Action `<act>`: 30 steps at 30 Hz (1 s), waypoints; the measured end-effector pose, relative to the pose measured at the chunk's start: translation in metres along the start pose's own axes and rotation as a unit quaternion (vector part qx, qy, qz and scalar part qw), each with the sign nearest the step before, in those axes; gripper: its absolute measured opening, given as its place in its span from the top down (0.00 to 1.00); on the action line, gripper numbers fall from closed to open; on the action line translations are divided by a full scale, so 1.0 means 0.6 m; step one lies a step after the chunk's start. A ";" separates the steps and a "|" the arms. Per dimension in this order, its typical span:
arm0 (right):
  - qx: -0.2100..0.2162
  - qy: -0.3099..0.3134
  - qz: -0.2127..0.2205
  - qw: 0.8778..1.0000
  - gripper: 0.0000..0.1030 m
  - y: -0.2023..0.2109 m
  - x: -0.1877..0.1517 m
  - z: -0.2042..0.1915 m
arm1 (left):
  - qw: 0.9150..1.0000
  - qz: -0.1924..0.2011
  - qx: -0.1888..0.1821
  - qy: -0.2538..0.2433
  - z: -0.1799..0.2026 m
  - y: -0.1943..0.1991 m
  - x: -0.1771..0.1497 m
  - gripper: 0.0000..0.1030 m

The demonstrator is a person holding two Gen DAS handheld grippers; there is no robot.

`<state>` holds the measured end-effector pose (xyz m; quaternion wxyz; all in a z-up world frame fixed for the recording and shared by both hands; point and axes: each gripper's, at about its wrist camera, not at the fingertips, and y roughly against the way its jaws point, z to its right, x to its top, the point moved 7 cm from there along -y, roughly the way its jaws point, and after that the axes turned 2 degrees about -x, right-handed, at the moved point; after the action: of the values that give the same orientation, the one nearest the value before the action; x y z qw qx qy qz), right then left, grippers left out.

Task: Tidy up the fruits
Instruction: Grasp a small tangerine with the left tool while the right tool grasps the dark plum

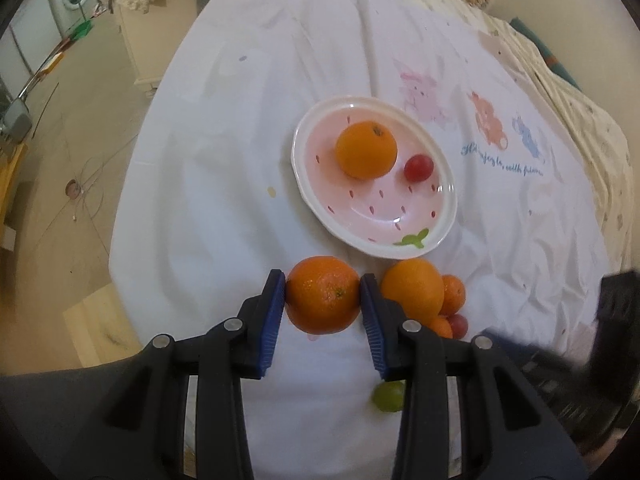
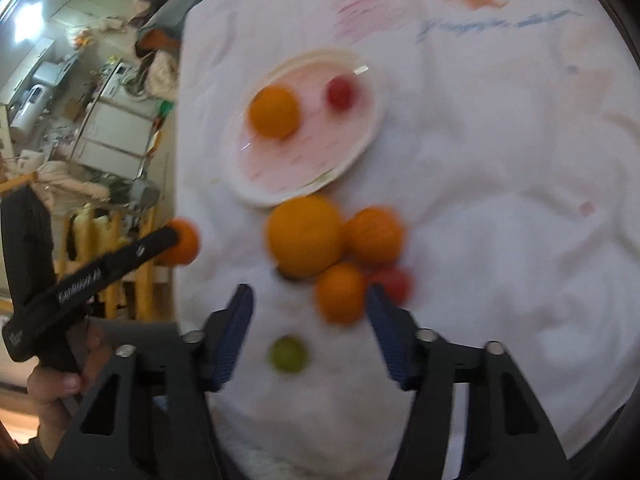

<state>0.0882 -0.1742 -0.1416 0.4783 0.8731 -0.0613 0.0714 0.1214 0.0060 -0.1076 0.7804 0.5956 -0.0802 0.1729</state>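
My left gripper is shut on an orange, held just above the white cloth in front of the pink plate. The plate holds an orange and a red grape. Right of the held fruit lie a large orange, two small ones and a red grape; a green grape lies nearer. My right gripper is open above the cloth, with a small orange by its right finger and the green grape between the fingers, lower down.
The white printed cloth covers a table whose left edge drops to the floor. In the right wrist view the left gripper with its orange is at the left, over the table edge. Furniture and clutter stand beyond.
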 end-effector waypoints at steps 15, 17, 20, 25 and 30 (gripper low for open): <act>-0.171 -0.027 0.024 0.985 0.70 -0.140 -0.005 -0.026 | 0.999 0.021 0.010 0.048 -0.055 0.035 0.019 0.67; -0.174 -0.035 0.031 0.984 0.67 -0.146 -0.003 -0.025 | 0.998 0.024 0.008 0.051 -0.058 0.037 0.021 0.67; -0.177 -0.029 0.046 0.983 0.75 -0.144 -0.005 -0.020 | 0.998 0.020 0.005 0.056 -0.062 0.036 0.022 0.67; -0.139 -0.011 0.046 0.989 0.76 -0.114 -0.010 -0.022 | 0.998 0.020 0.004 0.057 -0.063 0.034 0.022 0.67; -0.101 0.012 0.049 0.994 0.76 -0.061 -0.027 -0.030 | 0.998 0.021 -0.001 0.062 -0.064 0.033 0.022 0.67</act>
<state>0.0777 -0.1386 -0.1653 0.5610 0.8151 -0.1055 0.0989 0.1234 0.0495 -0.0960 0.7809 0.5808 -0.0445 0.2257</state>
